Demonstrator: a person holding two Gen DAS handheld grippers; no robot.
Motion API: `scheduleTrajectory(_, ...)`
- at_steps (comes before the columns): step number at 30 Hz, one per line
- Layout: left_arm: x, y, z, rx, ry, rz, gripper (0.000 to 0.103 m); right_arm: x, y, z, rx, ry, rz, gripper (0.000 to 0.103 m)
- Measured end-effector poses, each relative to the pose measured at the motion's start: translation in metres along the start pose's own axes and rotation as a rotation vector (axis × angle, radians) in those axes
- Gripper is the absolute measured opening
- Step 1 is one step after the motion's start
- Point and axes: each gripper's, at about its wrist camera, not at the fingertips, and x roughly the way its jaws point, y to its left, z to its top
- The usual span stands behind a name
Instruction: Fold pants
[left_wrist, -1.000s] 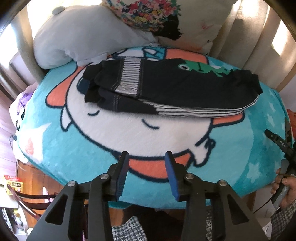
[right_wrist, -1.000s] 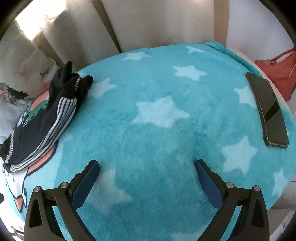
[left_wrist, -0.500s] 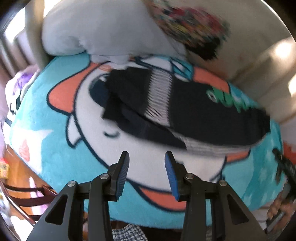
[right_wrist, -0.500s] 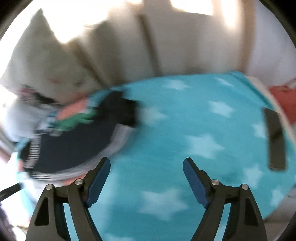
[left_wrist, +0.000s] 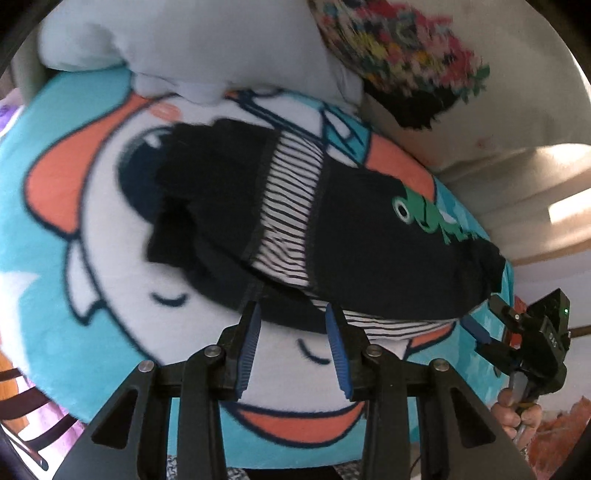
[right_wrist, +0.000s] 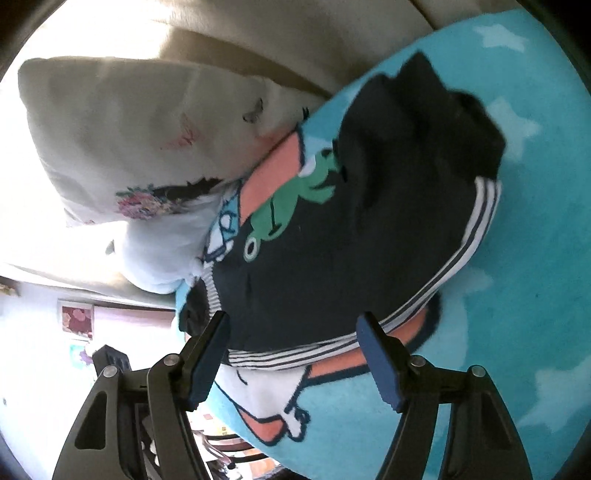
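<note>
The dark navy pants (left_wrist: 351, 236) lie folded on the turquoise cartoon blanket (left_wrist: 74, 295), with white striped bands and a green frog print. They also show in the right wrist view (right_wrist: 351, 236). My left gripper (left_wrist: 293, 332) is open and empty, its fingertips at the near edge of the pants. My right gripper (right_wrist: 291, 339) is open and empty, its fingers either side of the striped near edge of the pants. It also shows at the right of the left wrist view (left_wrist: 491, 332).
A pale grey pillow (left_wrist: 184, 44) and a floral cushion (left_wrist: 399, 48) lie behind the pants. Beige curtains (right_wrist: 295, 37) hang beyond. The blanket's edge drops off close to both grippers, with a wooden floor and clutter (left_wrist: 22, 398) below left.
Both grippers have moved in toward the pants. The right gripper has swung left from the starry part of the blanket and its jaws have narrowed. The phone has left its view.
</note>
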Motion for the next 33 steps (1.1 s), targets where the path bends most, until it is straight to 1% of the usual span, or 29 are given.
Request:
scheduleTrajectory(2, 0.010, -0.003, 0.004, 0.004, 0.029, -0.007, 0.035, 0.006, 0.002, -0.003, 0.008, 0.010, -0.007, 0.076)
scheduleTrajectory(5, 0.021, -0.001, 0.011, -0.033, 0.064, -0.061, 0.034, 0.006, -0.001, -0.003, 0.039, 0.011, 0.017, 0.076)
scheduleTrajectory(7, 0.020, 0.000, 0.015, -0.057, 0.067, -0.107, 0.026, 0.008, -0.005, -0.003, 0.089, 0.031, 0.104, 0.076)
scheduleTrajectory(9, 0.019, 0.001, 0.018, -0.070, 0.062, -0.138, 0.025, 0.013, -0.006, -0.006, 0.136, 0.060, 0.198, 0.076)
scheduleTrajectory(10, 0.018, 0.002, 0.019, -0.079, 0.063, -0.151, 0.025, 0.020, -0.006, -0.010, 0.161, 0.092, 0.255, 0.076)
scheduleTrajectory(11, 0.019, 0.004, 0.021, -0.095, 0.069, -0.166, 0.025, 0.027, -0.004, -0.013, 0.177, 0.119, 0.289, 0.076)
scheduleTrajectory(12, 0.019, 0.006, 0.021, -0.106, 0.074, -0.174, 0.025, 0.037, -0.002, -0.016, 0.186, 0.149, 0.303, 0.076)
scheduleTrajectory(15, 0.022, 0.010, 0.023, -0.133, 0.088, -0.177, 0.025, 0.060, 0.006, -0.024, 0.176, 0.201, 0.246, 0.076)
scheduleTrajectory(18, 0.027, 0.014, 0.023, -0.142, 0.095, -0.154, 0.025, 0.070, 0.011, -0.023, 0.165, 0.184, 0.186, 0.076)
scheduleTrajectory(20, 0.032, 0.016, 0.022, -0.148, 0.108, -0.145, 0.025, 0.077, 0.016, -0.018, 0.154, 0.167, 0.107, 0.076)
scheduleTrajectory(22, 0.035, 0.017, 0.022, -0.146, 0.108, -0.140, 0.025, 0.079, 0.018, -0.013, 0.166, 0.146, 0.075, 0.075)
scheduleTrajectory(23, 0.036, 0.017, 0.022, -0.142, 0.106, -0.141, 0.024, 0.080, 0.019, -0.010, 0.174, 0.139, 0.056, 0.068)
scheduleTrajectory(24, 0.034, 0.016, 0.023, -0.138, 0.096, -0.148, 0.009, 0.080, 0.020, -0.007, 0.179, 0.123, 0.025, 0.060)
scheduleTrajectory(25, 0.030, 0.015, 0.023, -0.131, 0.083, -0.160, 0.005, 0.081, 0.019, -0.005, 0.170, 0.109, -0.004, 0.040)
scheduleTrajectory(26, 0.028, 0.013, 0.025, -0.129, 0.070, -0.167, 0.005, 0.080, 0.021, -0.002, 0.155, 0.099, -0.028, 0.024)
scheduleTrajectory(29, 0.017, 0.011, 0.033, -0.134, 0.042, -0.190, 0.005, 0.071, 0.028, 0.007, 0.117, 0.061, -0.031, 0.013)
scheduleTrajectory(33, 0.017, 0.004, 0.058, -0.125, 0.023, -0.171, 0.005, 0.062, 0.056, 0.034, 0.003, 0.004, -0.053, 0.011)
